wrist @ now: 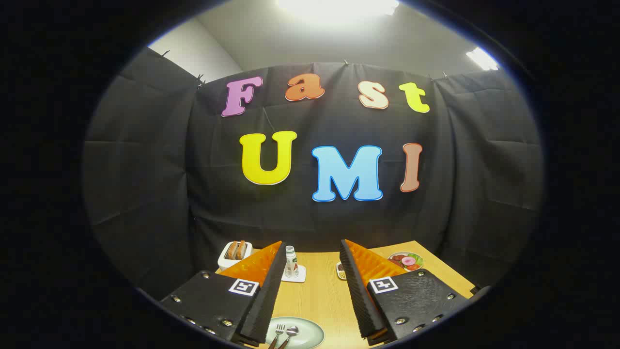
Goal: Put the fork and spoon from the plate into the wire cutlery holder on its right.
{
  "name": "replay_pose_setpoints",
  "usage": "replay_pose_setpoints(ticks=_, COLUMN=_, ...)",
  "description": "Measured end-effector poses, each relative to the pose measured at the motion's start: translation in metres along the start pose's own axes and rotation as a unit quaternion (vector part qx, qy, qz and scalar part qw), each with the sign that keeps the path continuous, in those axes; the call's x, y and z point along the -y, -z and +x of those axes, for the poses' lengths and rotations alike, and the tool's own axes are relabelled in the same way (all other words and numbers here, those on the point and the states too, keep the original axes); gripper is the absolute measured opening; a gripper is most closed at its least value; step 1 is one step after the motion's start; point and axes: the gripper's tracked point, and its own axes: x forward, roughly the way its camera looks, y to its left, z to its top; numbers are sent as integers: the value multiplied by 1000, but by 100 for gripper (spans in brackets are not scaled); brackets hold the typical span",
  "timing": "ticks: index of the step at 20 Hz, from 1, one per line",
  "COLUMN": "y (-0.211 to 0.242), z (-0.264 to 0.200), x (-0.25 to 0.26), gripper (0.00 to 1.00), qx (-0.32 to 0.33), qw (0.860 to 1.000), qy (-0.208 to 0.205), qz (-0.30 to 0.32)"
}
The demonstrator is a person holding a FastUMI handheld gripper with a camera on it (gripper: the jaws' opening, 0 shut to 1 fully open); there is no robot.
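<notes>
**Tongs spread above the plate, cutlery not yet lifted**

Tongs hang wide apart over the bench, gripping nothing; their two fingers flank a bare strip of wood. Close beneath, just inside the left finger, sits the plate; on it lie the fork and the spoon, side by side and close together, heads pointing away; both remain to be moved, so the task stands, by this evidence, at its outset. Beyond the fingers a small bottle stands on a white coaster; a white box of bread slices sits to the left behind the finger; a dish of food lies far right. No wire cutlery holder can be made out; the right finger may screen it.
</notes>
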Motion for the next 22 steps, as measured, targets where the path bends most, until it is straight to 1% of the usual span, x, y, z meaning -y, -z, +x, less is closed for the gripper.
replay_pose_setpoints(ticks=6, y=6, z=3, x=2, gripper=69, qx=-7, qw=1000, qy=3, qz=5)
replay_pose_setpoints(ticks=14, y=23, z=6, x=-11, gripper=69, qx=-28, qw=1000, qy=-5, qz=12)
replay_pose_setpoints(ticks=18, y=54, z=10, x=-19, gripper=69, qx=-63, qw=998, qy=-11, qz=22)
replay_pose_setpoints(ticks=22, y=109, z=16, x=-24, gripper=69, qx=-123, qw=992, qy=-9, qz=21)
